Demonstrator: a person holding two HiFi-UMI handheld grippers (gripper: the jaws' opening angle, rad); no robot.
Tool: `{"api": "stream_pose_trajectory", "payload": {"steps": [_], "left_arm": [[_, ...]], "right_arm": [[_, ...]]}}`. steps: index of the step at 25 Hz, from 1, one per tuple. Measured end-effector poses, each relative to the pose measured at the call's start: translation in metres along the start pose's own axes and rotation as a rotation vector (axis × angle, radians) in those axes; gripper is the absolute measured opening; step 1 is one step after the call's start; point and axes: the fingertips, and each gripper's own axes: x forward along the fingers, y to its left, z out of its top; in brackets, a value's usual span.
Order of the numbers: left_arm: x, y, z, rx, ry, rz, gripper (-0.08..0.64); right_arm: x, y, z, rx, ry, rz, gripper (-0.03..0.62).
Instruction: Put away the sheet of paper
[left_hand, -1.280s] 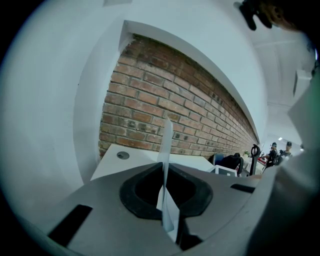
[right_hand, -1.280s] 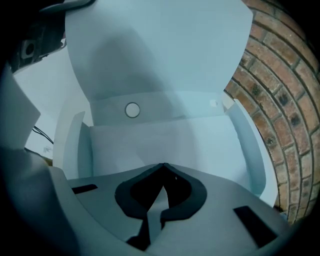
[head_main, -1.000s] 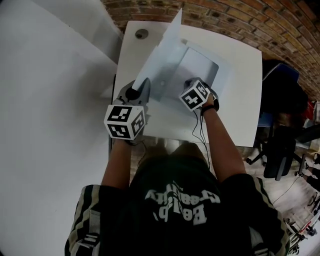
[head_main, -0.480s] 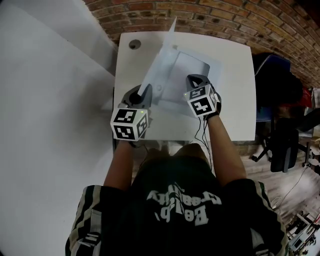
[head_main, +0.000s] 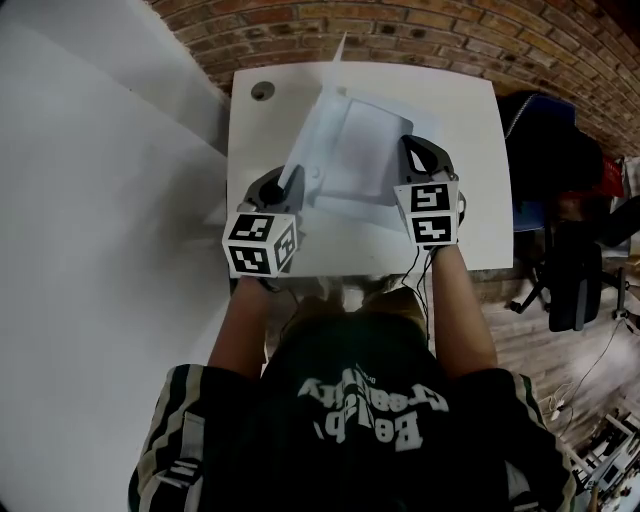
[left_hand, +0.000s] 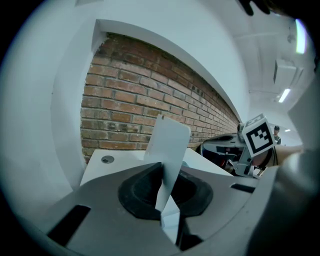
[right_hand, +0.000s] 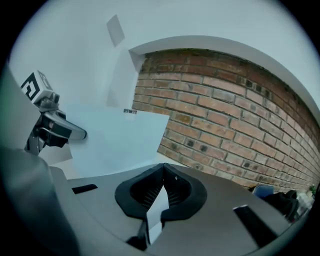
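1. My left tool (head_main: 280, 188) is clamped on the lower edge of a white cover (head_main: 322, 105), which stands tilted up and runs toward the top of the frame.
2. My right tool (head_main: 413, 146) has its jaws pressed together. A pale sliver shows in the gap behind the tips, and I cannot tell what it is.
3. Between the two tools, at upper centre, the sheet of paper (head_main: 368, 150) lies flat beside the raised cover.
4. All this sits on a white counter (head_main: 470, 200), with a brick wall (head_main: 450, 30) along the top edge.
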Motion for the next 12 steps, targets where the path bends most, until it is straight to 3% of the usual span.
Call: {"api": "stream_pose_trajectory", "payload": {"steps": [7, 12], "left_arm": [[0.003, -0.014, -0.003, 0.022, 0.002, 0.010, 0.018], [-0.004, -0.033, -0.003, 0.100, -0.003, 0.074, 0.030]], "right_arm": [[-0.025, -0.025, 0.005, -0.008, -0.054, -0.037, -0.006], [-0.045, -0.039, 0.005, -0.003, -0.094, -0.023, -0.006]]}}
